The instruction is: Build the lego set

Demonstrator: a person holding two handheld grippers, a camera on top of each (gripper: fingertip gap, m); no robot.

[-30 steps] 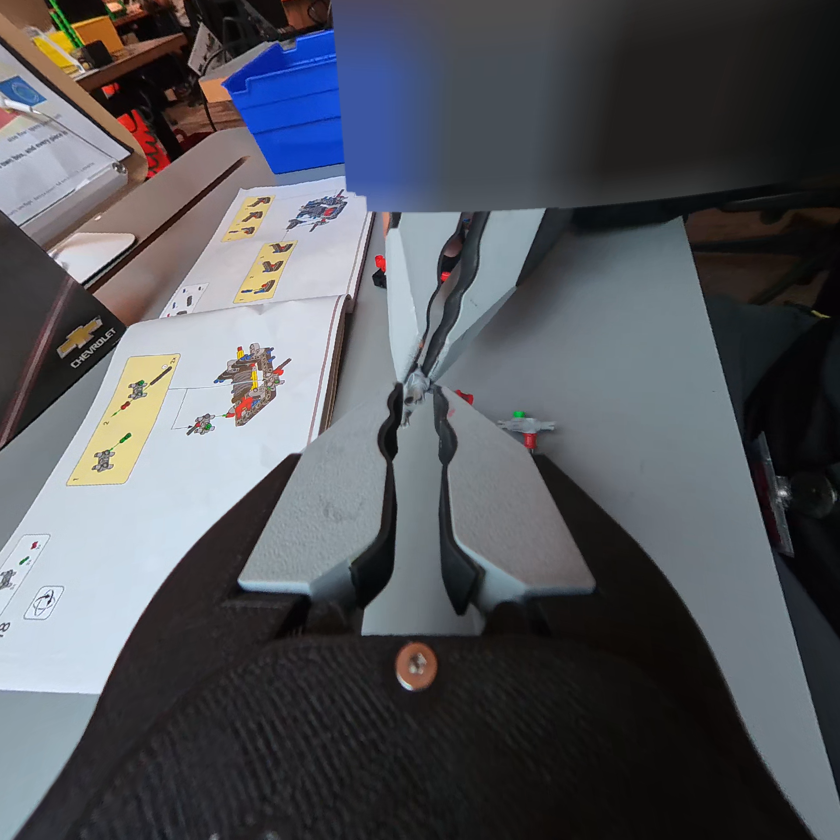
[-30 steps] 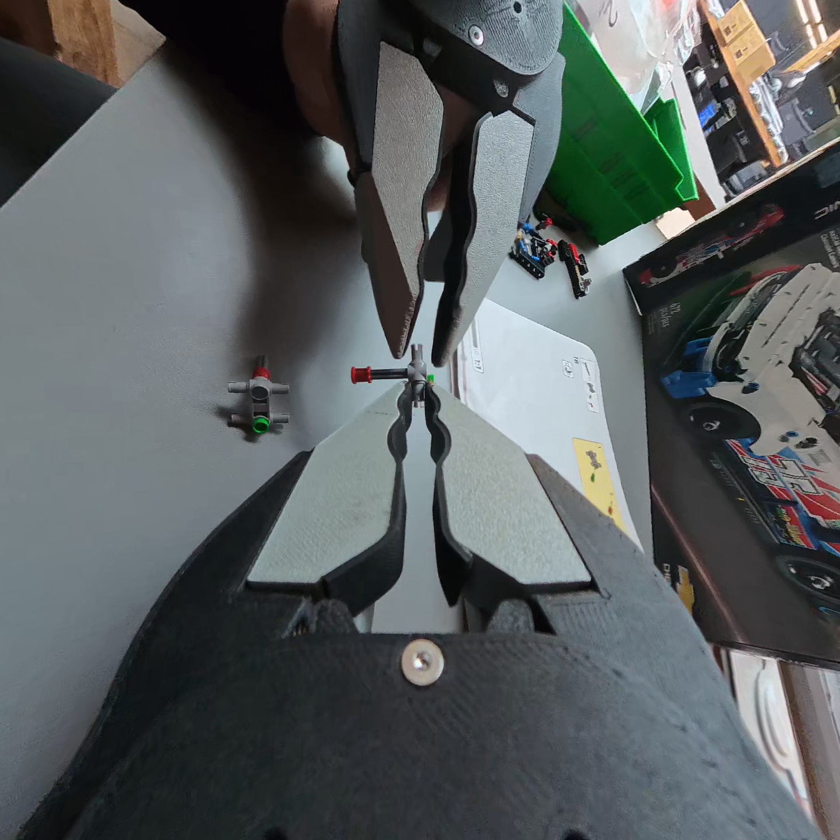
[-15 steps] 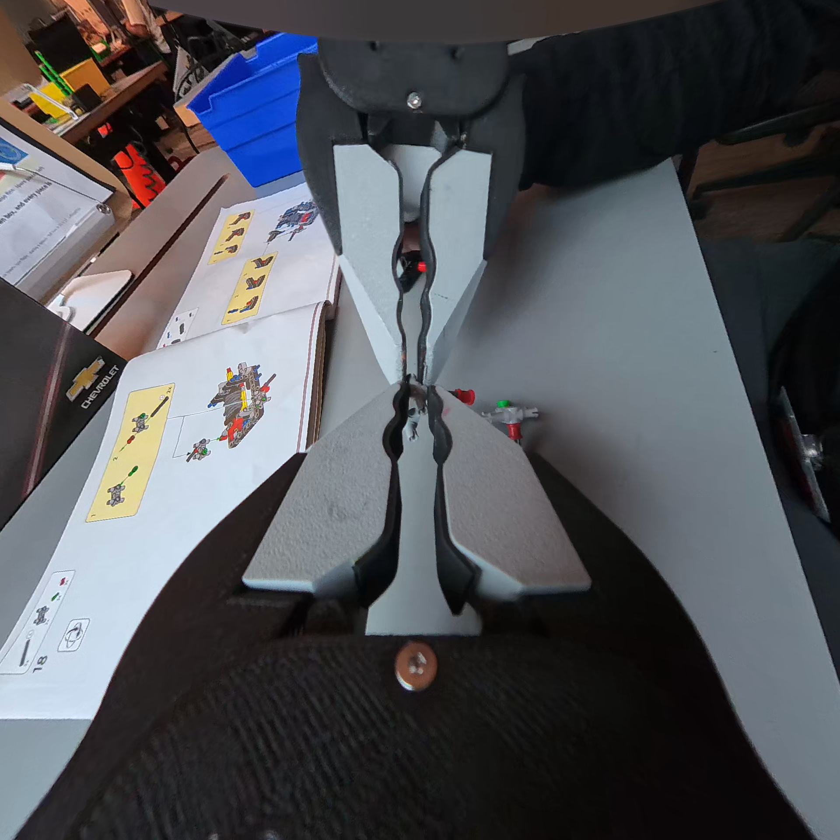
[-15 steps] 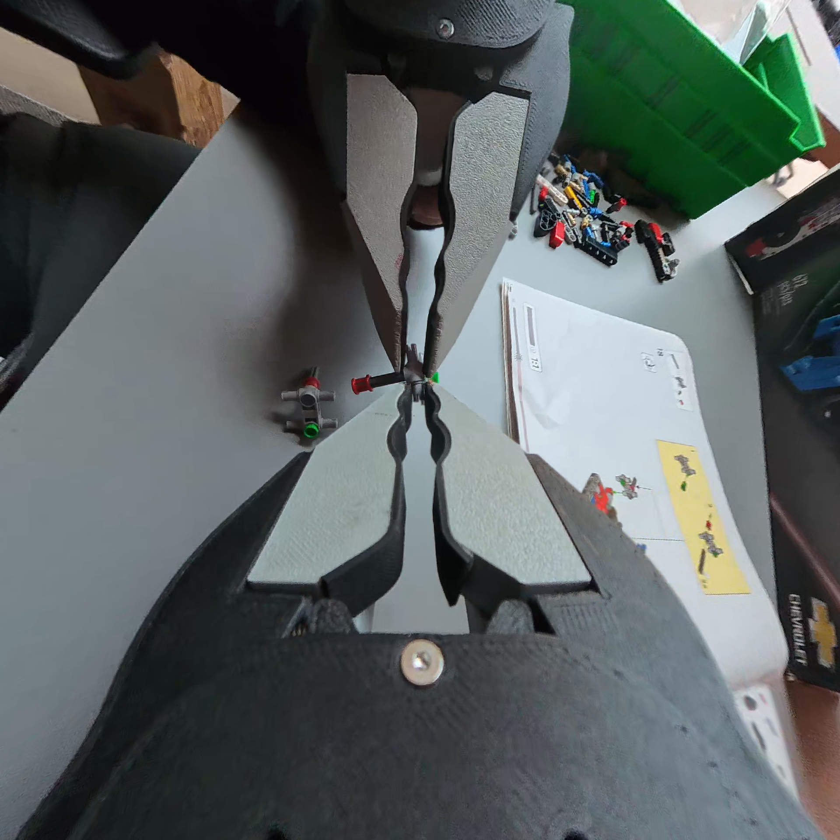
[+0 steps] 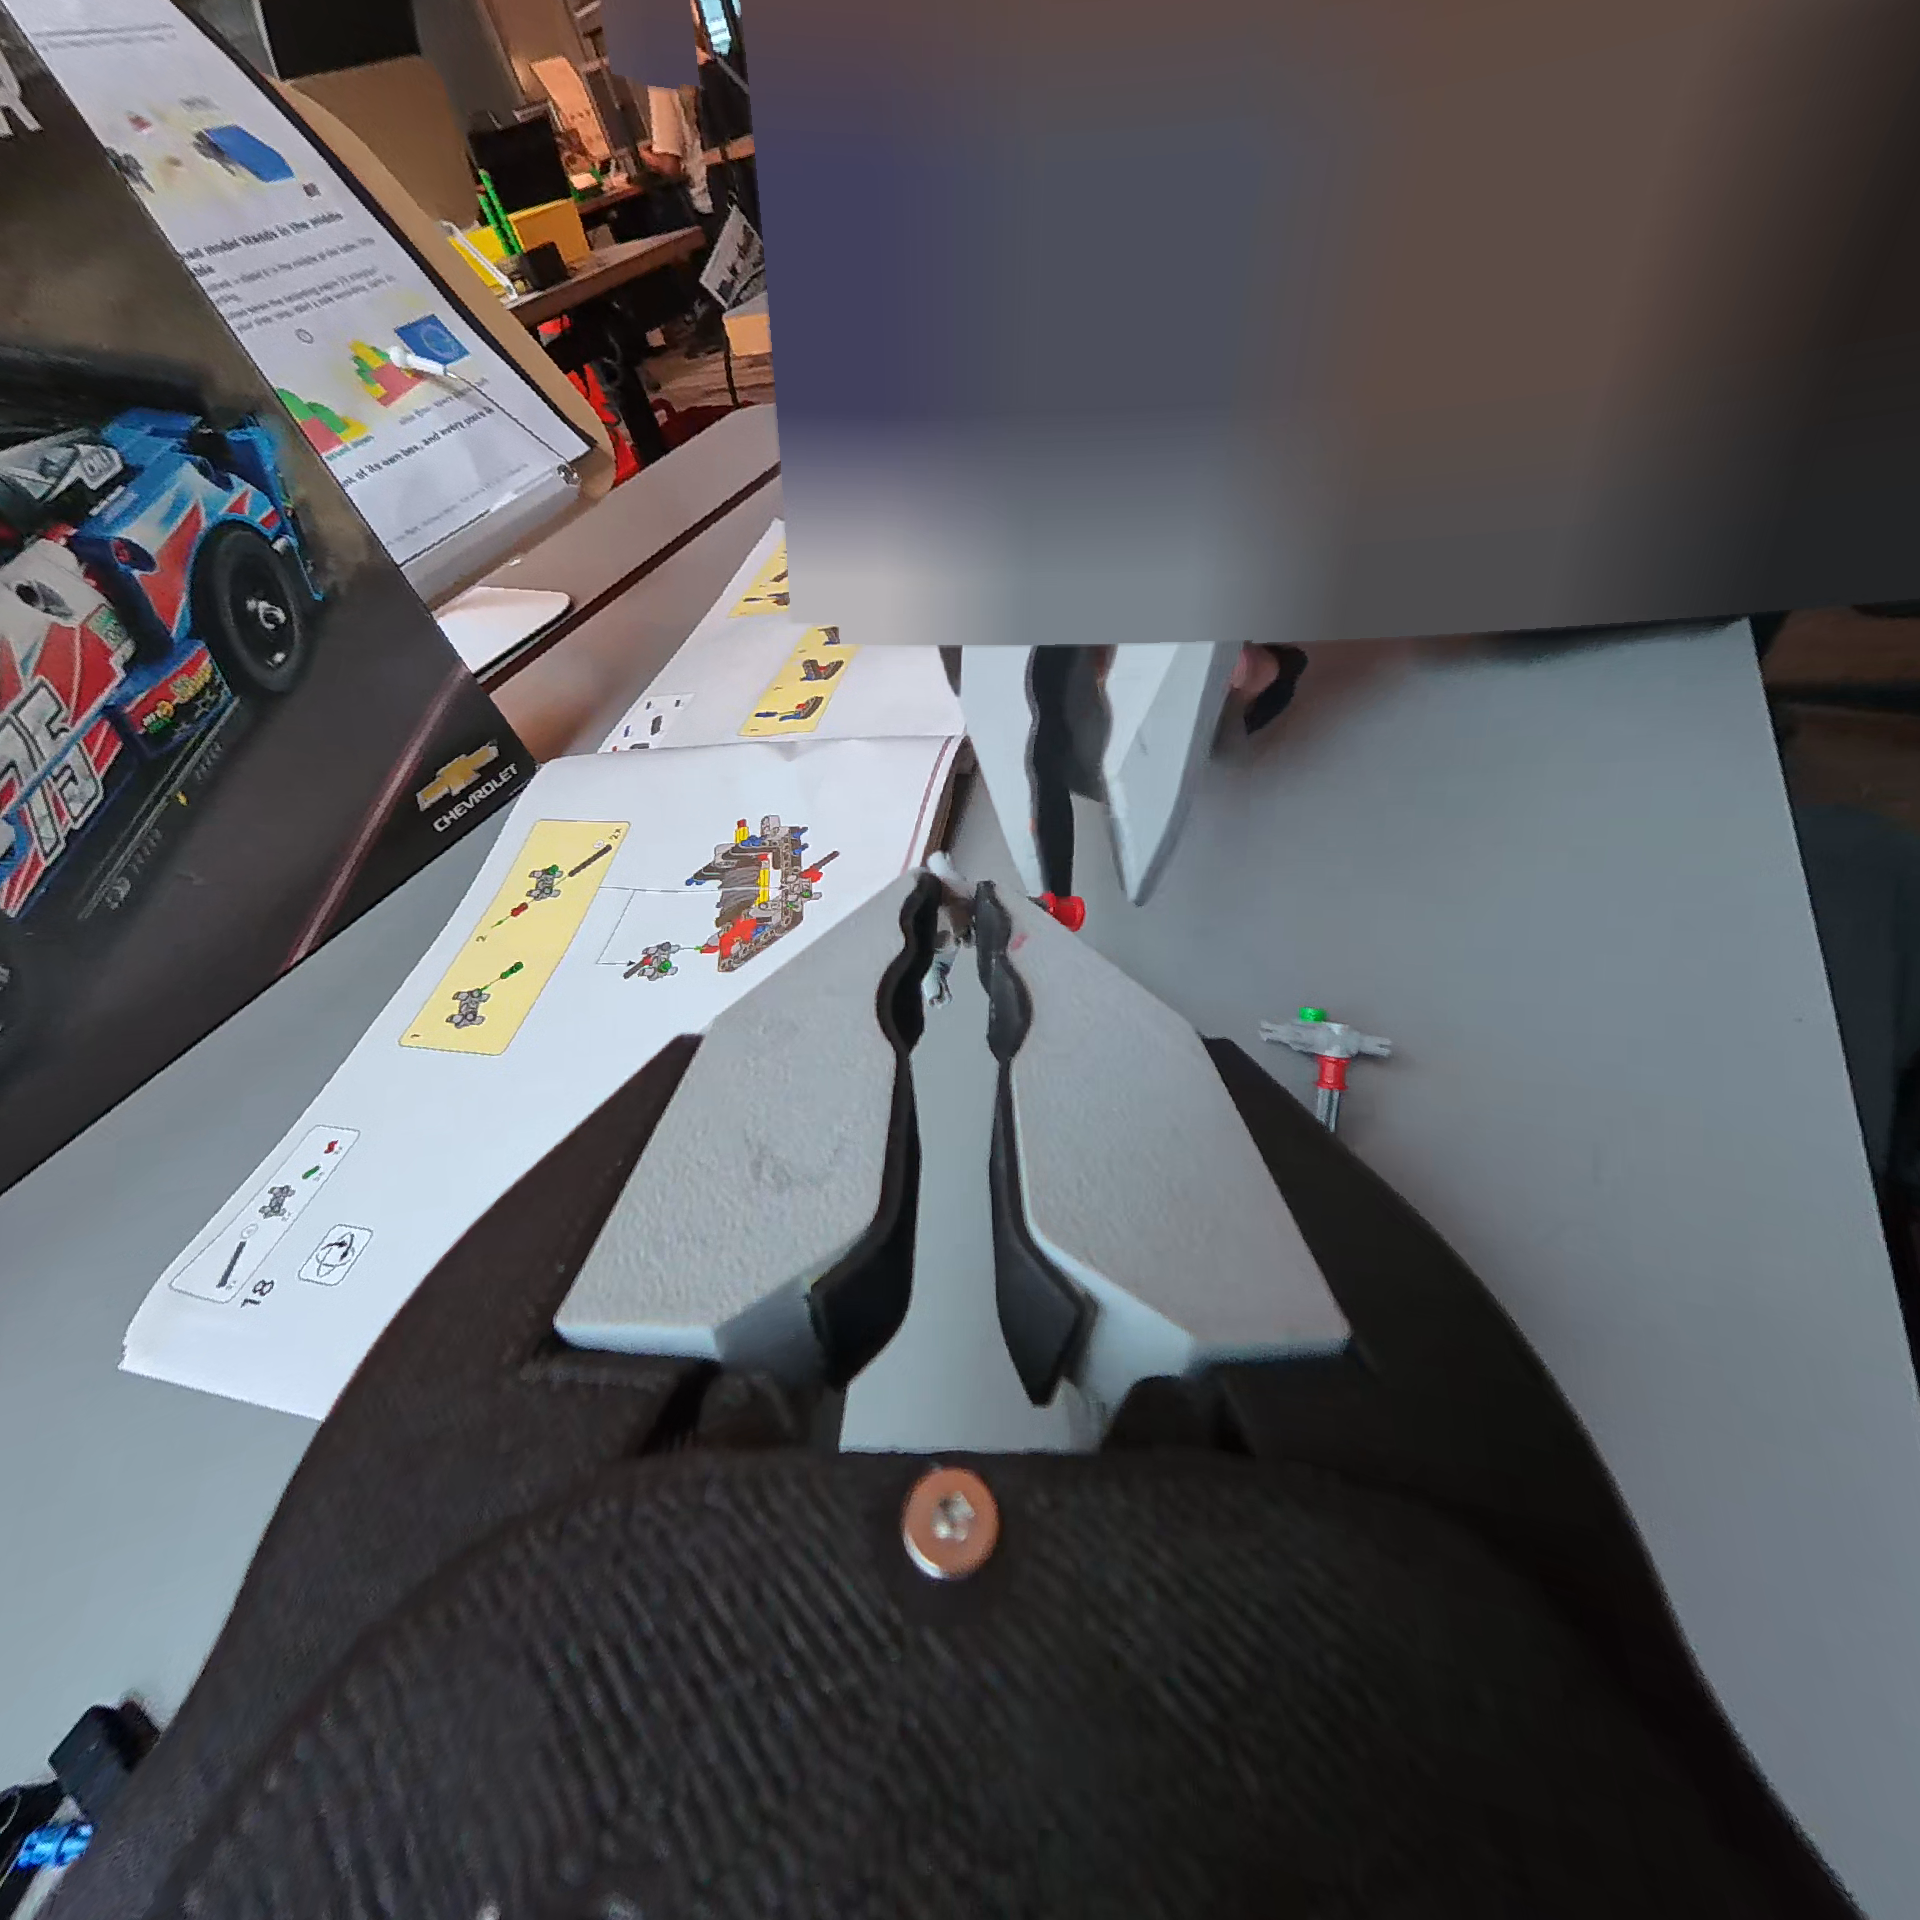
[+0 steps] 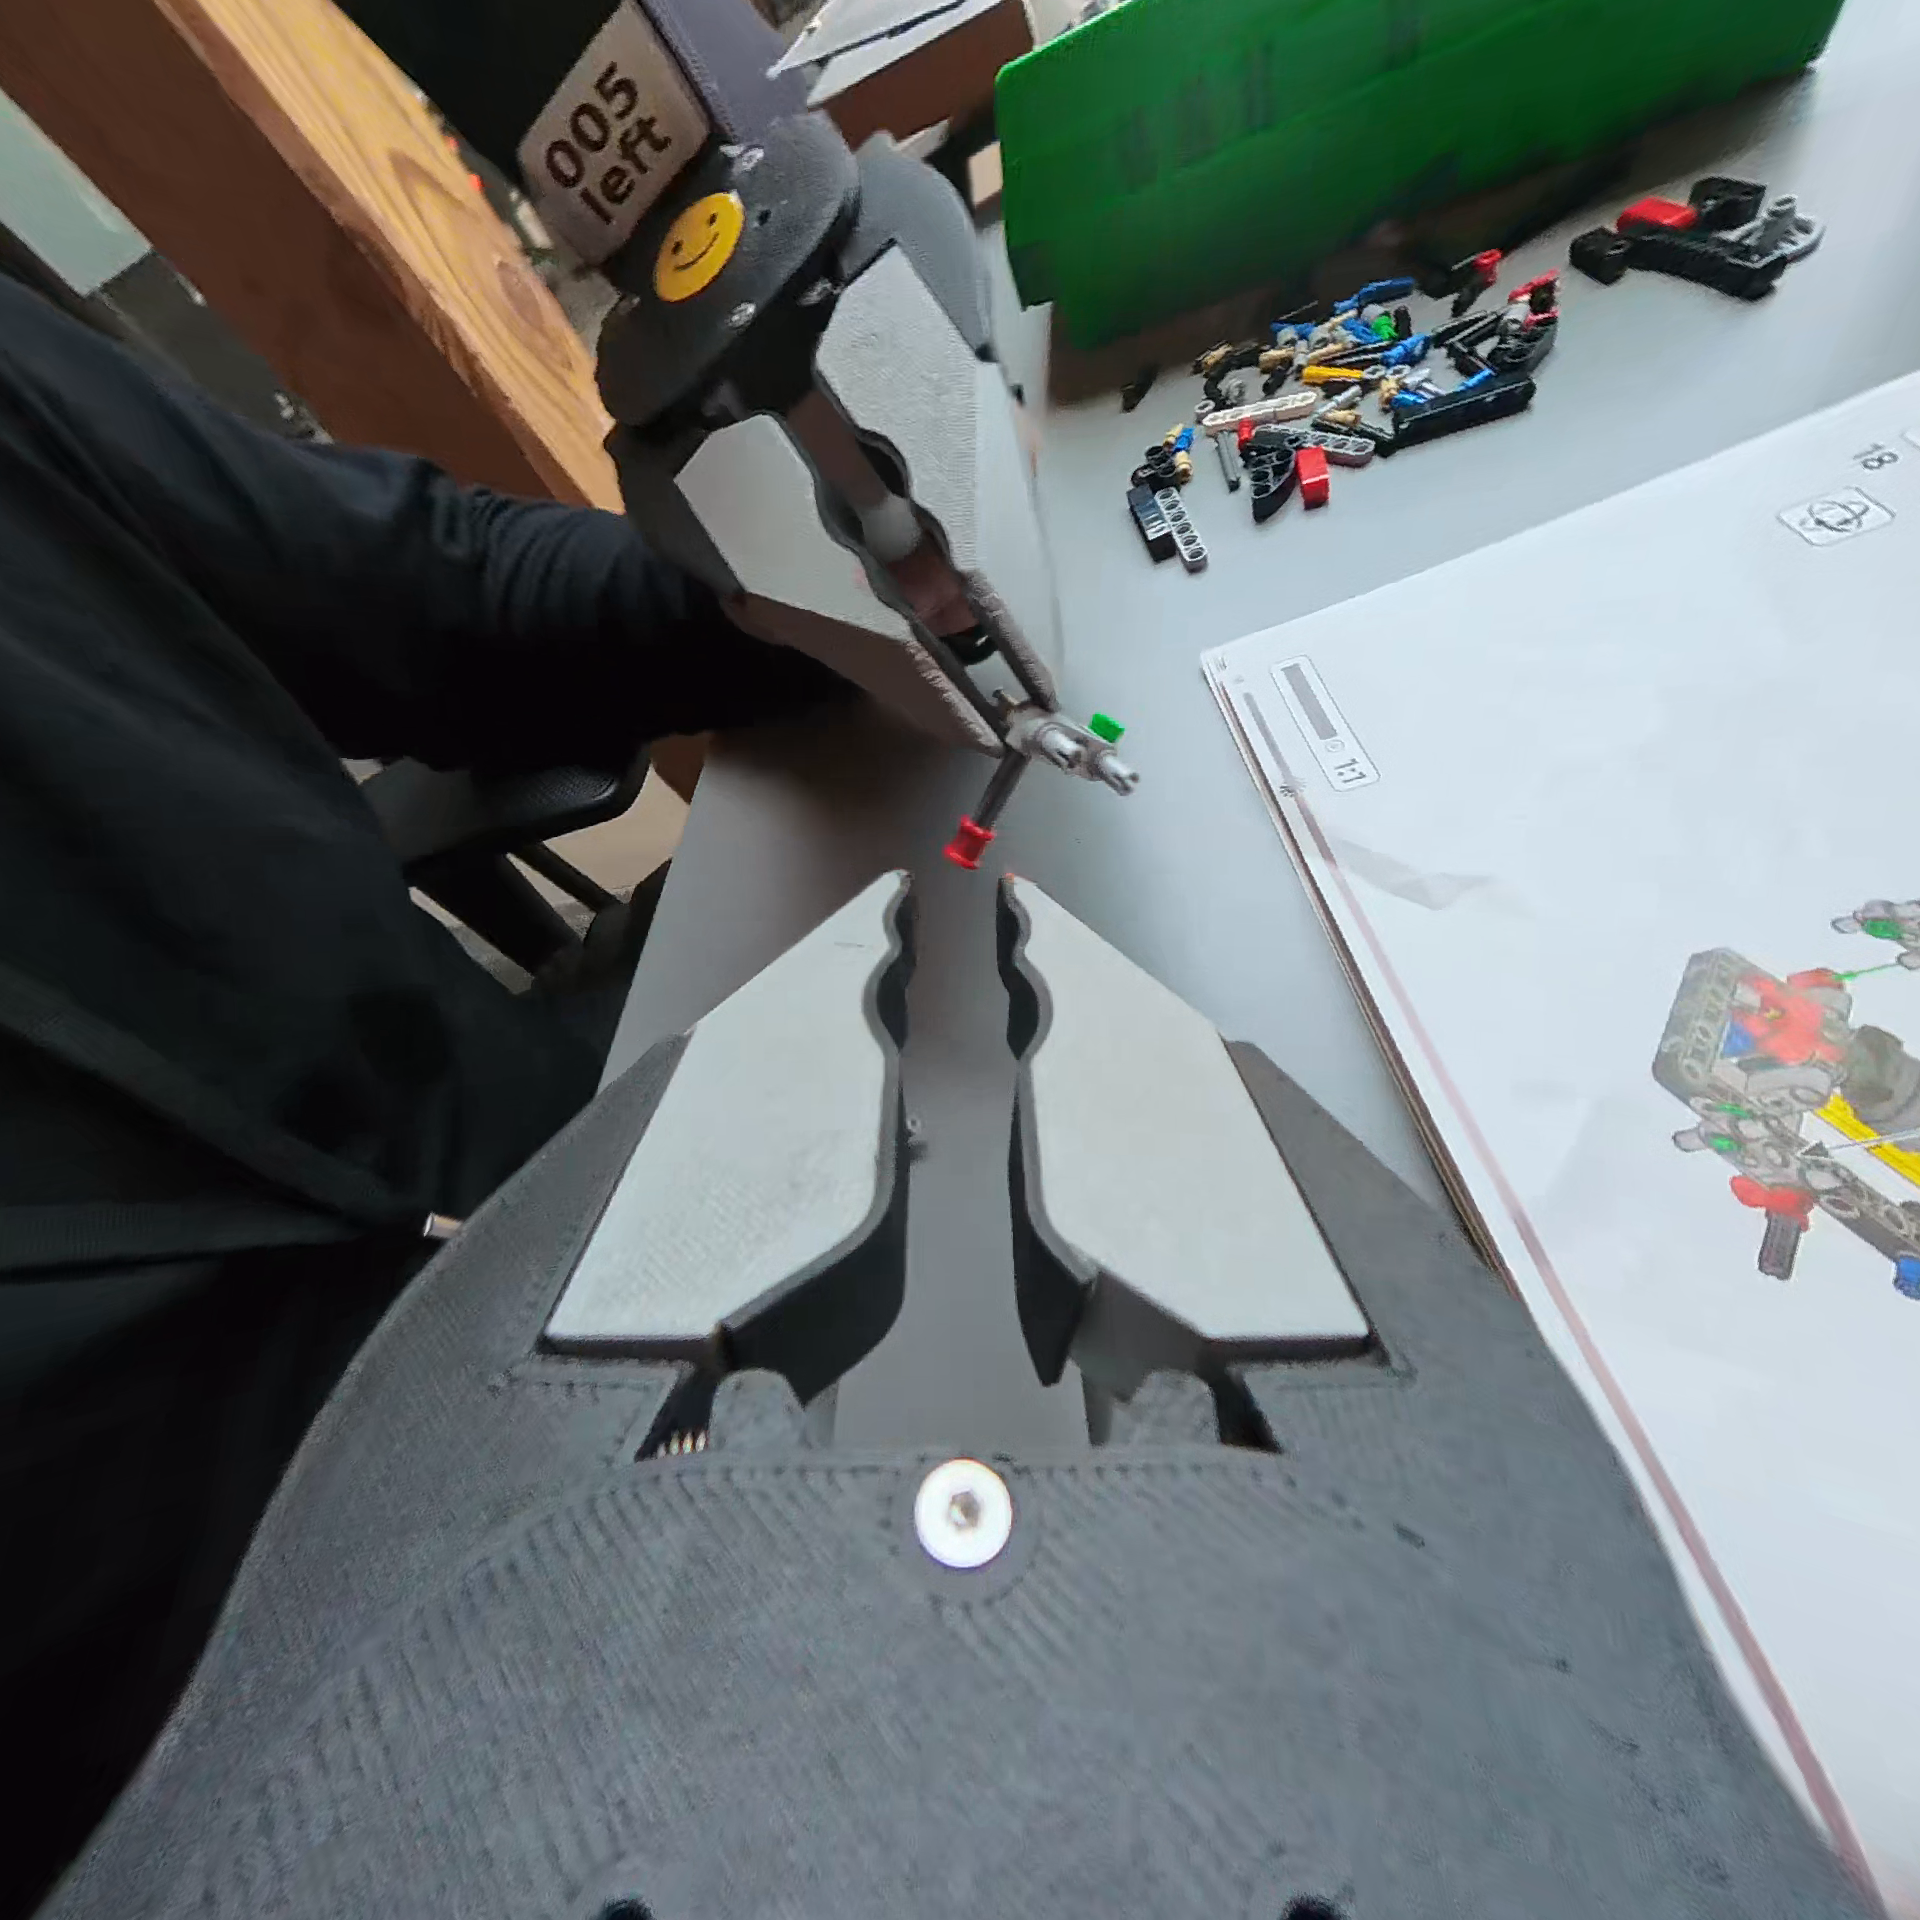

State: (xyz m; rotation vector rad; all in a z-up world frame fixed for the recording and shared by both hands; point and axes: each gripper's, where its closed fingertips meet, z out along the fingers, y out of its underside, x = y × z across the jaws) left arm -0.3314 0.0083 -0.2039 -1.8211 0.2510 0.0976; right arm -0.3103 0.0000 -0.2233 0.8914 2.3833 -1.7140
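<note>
My left gripper [image 5: 951, 896] is shut on a small grey connector assembly [image 5: 943, 940]. In the right wrist view this assembly [image 6: 1070, 746] shows a green pin and a black axle that ends in a red bush [image 6: 969, 840]. It is held just above the grey table [image 6: 1164, 914]. My right gripper [image 6: 956, 883] is slightly open and empty, its tips just short of the red bush. It also shows in the left wrist view [image 5: 1096, 894], right behind the left tips. A second small grey assembly [image 5: 1325, 1042] with a green pin and a red bush lies on the table to the right.
An open instruction booklet [image 5: 582, 1039] lies left of the left gripper and shows in the right wrist view [image 6: 1558, 935]. The set's box [image 5: 156, 727] stands at the left. A pile of loose parts [image 6: 1351, 405] lies before green bins [image 6: 1351, 135]. A person's black sleeve [image 6: 312, 623] is at the left. My left and right fingertips are right by each other.
My right gripper has let go of the small assembly and drawn back from it. My left gripper keeps hold of it and has turned, so both views have swung.
</note>
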